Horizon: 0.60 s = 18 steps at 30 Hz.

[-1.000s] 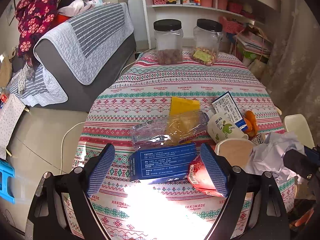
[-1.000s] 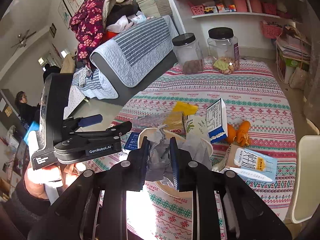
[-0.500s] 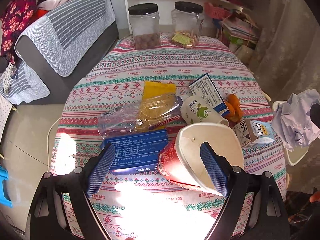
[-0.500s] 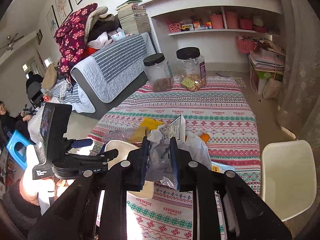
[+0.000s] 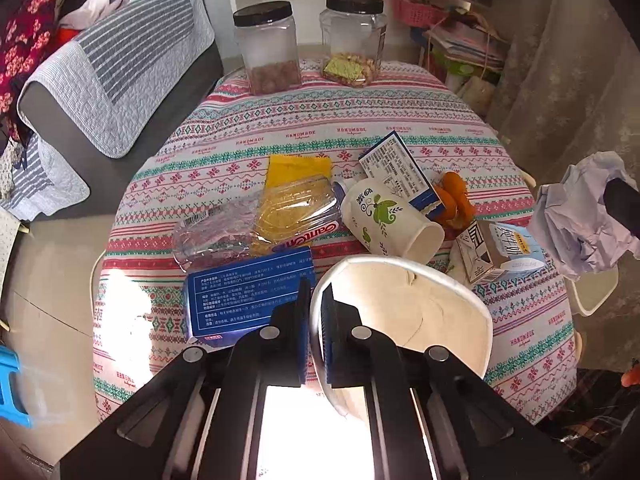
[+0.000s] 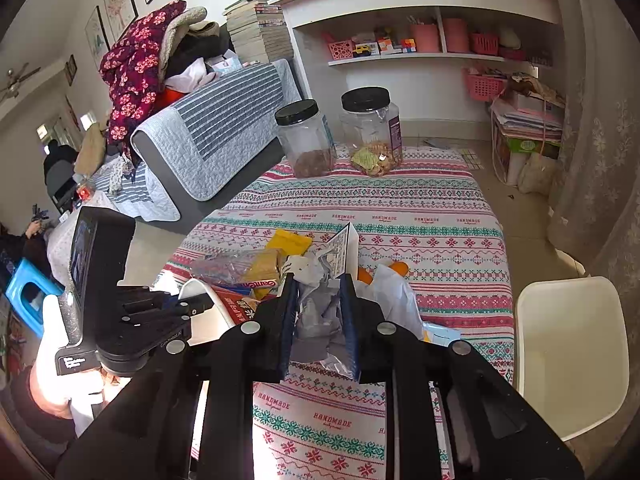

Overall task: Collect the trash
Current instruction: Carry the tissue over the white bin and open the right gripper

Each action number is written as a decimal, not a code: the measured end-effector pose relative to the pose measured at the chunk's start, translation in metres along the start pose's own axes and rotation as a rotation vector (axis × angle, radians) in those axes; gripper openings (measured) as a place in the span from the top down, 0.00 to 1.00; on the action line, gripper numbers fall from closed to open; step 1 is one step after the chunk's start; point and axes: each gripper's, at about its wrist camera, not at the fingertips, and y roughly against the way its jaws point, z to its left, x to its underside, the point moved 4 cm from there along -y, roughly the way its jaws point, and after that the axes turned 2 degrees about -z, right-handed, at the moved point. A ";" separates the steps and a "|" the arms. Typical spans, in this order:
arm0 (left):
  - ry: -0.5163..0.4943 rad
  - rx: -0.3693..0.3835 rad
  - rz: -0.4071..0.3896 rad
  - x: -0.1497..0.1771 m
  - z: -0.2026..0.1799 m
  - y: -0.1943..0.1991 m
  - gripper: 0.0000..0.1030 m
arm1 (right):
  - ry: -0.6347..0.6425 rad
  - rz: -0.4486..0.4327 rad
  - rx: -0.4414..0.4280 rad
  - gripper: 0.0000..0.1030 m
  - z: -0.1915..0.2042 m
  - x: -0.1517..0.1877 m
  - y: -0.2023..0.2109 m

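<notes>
The left gripper [image 5: 316, 312], fingers just closed on the rim of the paper bucket [image 5: 404, 312] over the desk's near edge, holds its mouth open toward the crumpled paper [image 6: 320, 312] clamped in the right gripper [image 6: 318, 312], close by on its right.

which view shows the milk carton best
The left wrist view: the milk carton lies in plain sight near the table's right edge, beside the orange peel. In the right wrist view it is hidden behind the crumpled paper.

Your left gripper [image 5: 315, 322] has just clamped its jaws onto a rim, while your right gripper [image 6: 318, 316] pinches crumpled paper, both angled downward.
</notes>
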 end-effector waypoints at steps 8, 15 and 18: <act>-0.036 -0.093 -0.129 -0.016 0.001 0.023 0.95 | 0.004 -0.008 0.023 0.80 -0.003 0.000 0.000; 0.007 -0.126 -0.293 -0.034 -0.001 0.054 0.95 | 0.028 -0.068 0.076 0.80 -0.008 -0.003 0.010; 0.032 -0.109 -0.352 -0.041 -0.005 0.064 0.95 | 0.032 -0.095 0.107 0.80 -0.013 -0.005 0.016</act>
